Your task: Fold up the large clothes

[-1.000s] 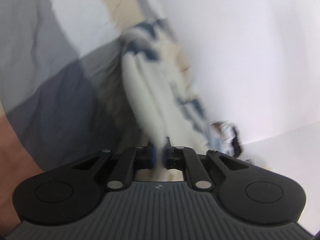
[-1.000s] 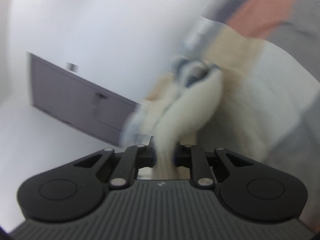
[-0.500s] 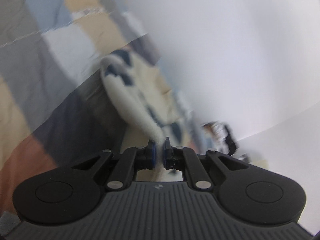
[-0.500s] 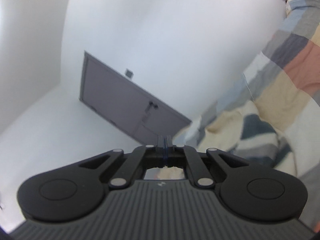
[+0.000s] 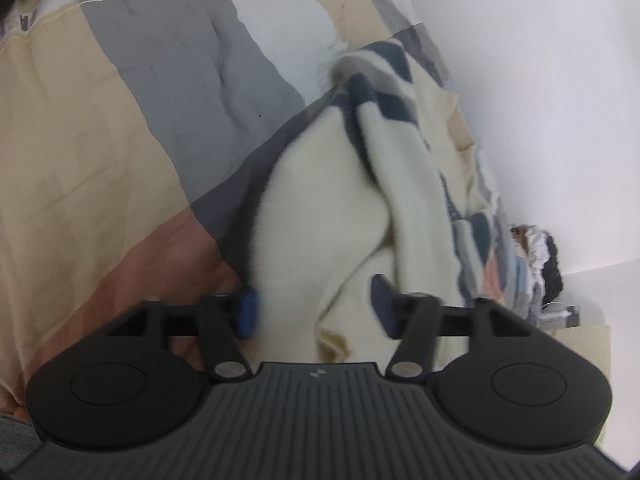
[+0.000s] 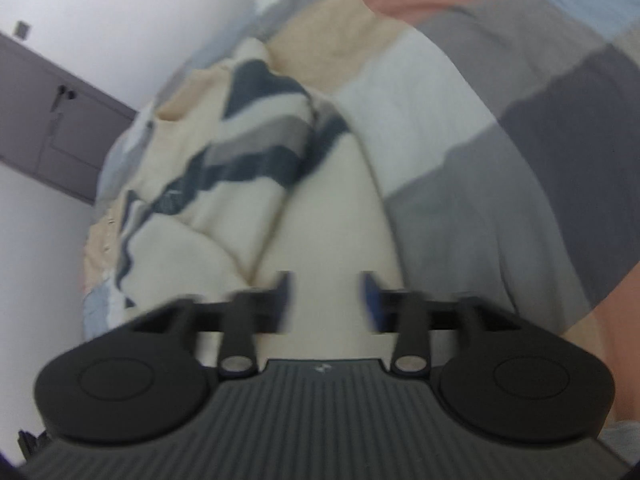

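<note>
Two tongs stand spread: the left gripper (image 5: 314, 312) and right gripper (image 6: 325, 300) both straddle the cream fleece garment with navy and grey stripes (image 5: 332, 200), bunched on the patchwork bedspread (image 5: 100, 128) near its wall-side edge.

Both cameras ride low on their grippers, looking forward along the fingers and close over the bed. The left wrist view faces the patchwork quilt (image 5: 120, 160) toward the wall; the right faces a door (image 6: 48, 120). Both share the cream sweater (image 5: 328, 208) (image 6: 240, 184).
</note>
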The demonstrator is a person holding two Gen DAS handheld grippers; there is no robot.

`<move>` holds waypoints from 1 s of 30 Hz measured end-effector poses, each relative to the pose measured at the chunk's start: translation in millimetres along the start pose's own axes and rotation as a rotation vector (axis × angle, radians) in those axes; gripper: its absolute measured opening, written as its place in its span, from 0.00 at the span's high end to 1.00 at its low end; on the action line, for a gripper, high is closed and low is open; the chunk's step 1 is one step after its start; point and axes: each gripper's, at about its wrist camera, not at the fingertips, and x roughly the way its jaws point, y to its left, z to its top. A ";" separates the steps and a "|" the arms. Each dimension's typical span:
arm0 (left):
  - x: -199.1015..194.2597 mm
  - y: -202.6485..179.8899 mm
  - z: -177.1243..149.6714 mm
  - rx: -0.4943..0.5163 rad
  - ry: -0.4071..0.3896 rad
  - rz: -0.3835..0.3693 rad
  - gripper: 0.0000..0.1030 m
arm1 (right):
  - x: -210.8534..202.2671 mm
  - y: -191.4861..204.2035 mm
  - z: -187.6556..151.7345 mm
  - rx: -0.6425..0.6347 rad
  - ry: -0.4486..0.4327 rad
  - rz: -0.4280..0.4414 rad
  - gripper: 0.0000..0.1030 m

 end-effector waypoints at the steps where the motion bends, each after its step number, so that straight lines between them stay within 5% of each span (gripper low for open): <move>1: 2.5 -2.3 1.0 0.016 -0.005 0.019 0.37 | 3.8 1.1 0.1 -0.002 0.002 -0.022 0.37; 5: 19.7 -5.1 2.9 0.026 -0.014 0.103 0.35 | 18.9 0.1 4.2 -0.009 0.013 -0.114 0.38; 9: 37.0 5.5 5.2 -0.009 0.003 0.155 0.35 | 51.8 -23.6 10.5 0.123 0.088 -0.154 0.37; 18: 53.0 7.9 7.0 -0.012 0.034 0.160 0.35 | 50.0 -1.3 -23.0 0.000 0.203 0.052 0.33; 23: 67.7 3.9 1.5 0.019 0.069 0.181 0.29 | 55.1 19.3 -64.1 -0.127 0.290 0.033 0.34; 26: 72.4 0.4 -2.2 0.048 0.068 0.187 0.28 | 51.4 22.2 -70.2 -0.143 0.269 0.027 0.51; 27: 72.4 -0.4 -2.7 0.055 0.070 0.179 0.30 | 50.5 20.1 -69.2 -0.128 0.257 0.030 0.67; 29: 69.0 -0.1 -4.0 0.055 0.065 0.155 0.49 | 44.8 18.6 -67.5 -0.115 0.236 0.032 0.78; 30: 67.9 -1.1 -4.9 0.053 0.068 0.128 0.66 | 41.4 19.7 -65.0 -0.109 0.217 0.054 0.80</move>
